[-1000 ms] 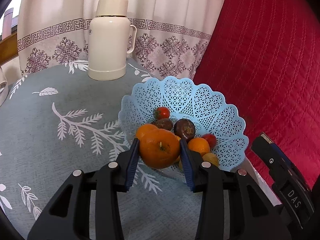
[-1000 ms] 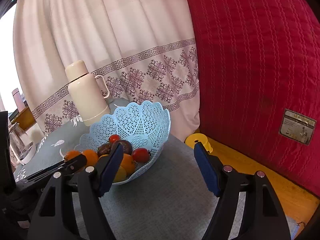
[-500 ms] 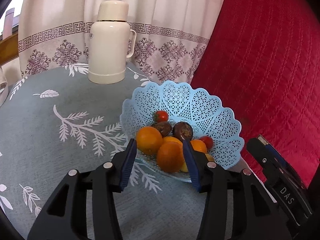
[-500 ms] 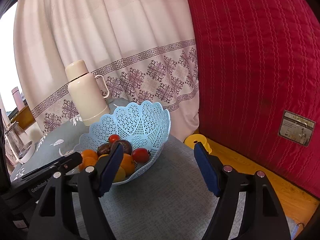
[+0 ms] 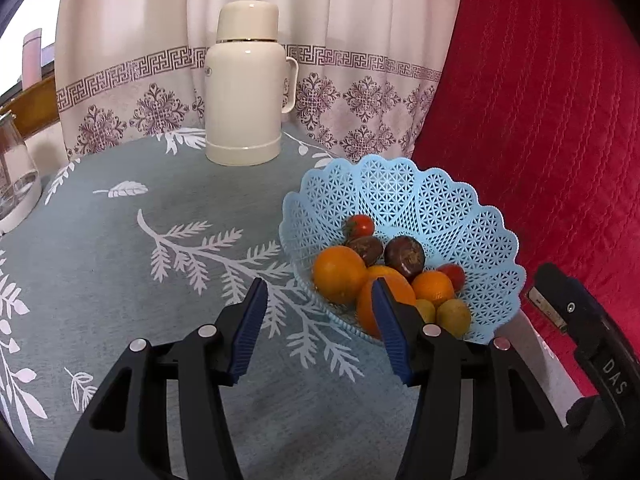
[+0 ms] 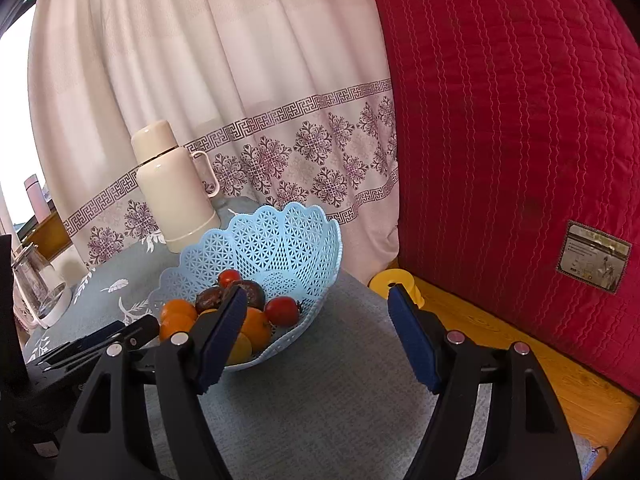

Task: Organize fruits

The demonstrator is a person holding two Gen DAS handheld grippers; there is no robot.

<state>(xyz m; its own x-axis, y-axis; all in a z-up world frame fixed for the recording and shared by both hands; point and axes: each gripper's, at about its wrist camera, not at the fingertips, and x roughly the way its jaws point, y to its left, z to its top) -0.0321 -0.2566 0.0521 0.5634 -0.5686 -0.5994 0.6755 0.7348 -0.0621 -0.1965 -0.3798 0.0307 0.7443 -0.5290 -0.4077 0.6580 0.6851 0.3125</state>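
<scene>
My left tool (image 5: 318,312) hangs with its blue-padded jaws apart and nothing between them, just in front of the pale blue lattice plastic basket (image 5: 452,200), and my right tool (image 6: 316,320) is likewise spread wide and empty over the bare grey-blue cloth of the bench (image 6: 320,400). The fruit sits heaped in the near half of the basket: two large oranges (image 5: 338,274), a smaller one, two dark brown passion fruits (image 5: 405,255), small red tomatoes (image 5: 361,225) and yellowish round fruits (image 5: 453,317) at the front rim. My worry is that heap. It leans toward the low front edge, so if my left tool's right jaw, which overlaps the nearest orange in this view, knocks it, a round fruit could roll out onto the bench and off the edge. The basket looks light and it stands close to the bench edge by the red quilted cushion (image 5: 540,100); a push on the rim could slide or tip it. The tomatoes are soft, and a hard squeeze would split them. The cream vacuum flask (image 5: 244,88) stands well apart, upright, and seems out of danger.
</scene>
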